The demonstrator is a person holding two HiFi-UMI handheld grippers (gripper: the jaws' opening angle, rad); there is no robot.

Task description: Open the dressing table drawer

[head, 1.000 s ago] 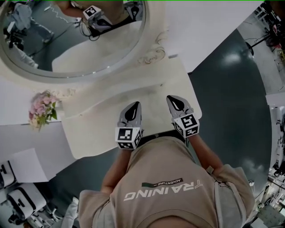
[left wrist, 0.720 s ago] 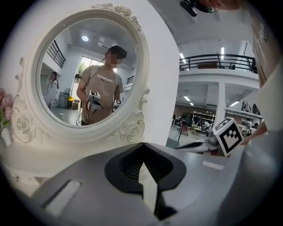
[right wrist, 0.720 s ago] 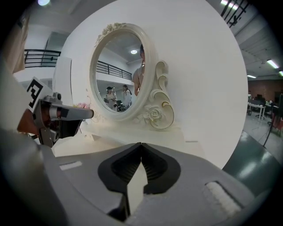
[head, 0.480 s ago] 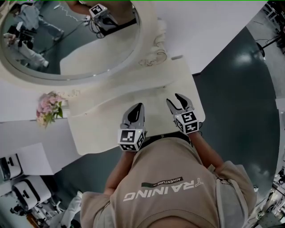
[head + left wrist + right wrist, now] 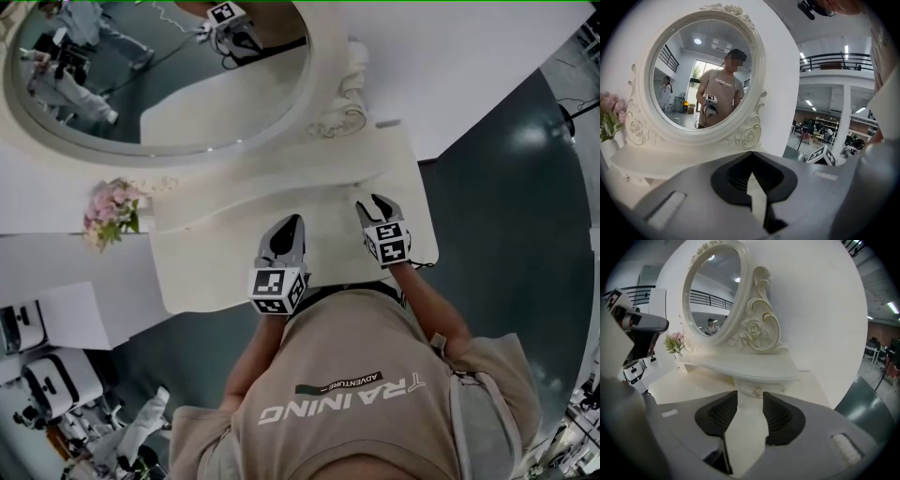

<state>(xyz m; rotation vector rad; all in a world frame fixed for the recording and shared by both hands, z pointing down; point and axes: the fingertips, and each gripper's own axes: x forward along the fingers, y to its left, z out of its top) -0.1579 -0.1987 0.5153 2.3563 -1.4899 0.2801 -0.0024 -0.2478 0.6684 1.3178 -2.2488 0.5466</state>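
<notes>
The drawer (image 5: 746,389) sits just under the mirror (image 5: 710,291), below the little shelf (image 5: 740,364). It is closed. It looks small and light, so it should slide out with a soft pull. The shiny knob (image 5: 758,391) on its front is the place to hold, but it is tiny and may slip.

The right gripper (image 5: 750,395) is in front of the mirror and points at the knob, not touching it yet. Its jaws are apart and closing, with nothing between them. The left gripper (image 5: 750,153), also in front of the mirror, has its jaws together and holds nothing.

Pink flowers (image 5: 675,341) stand left of the mirror, well away. Nothing seems to block the way.
</notes>
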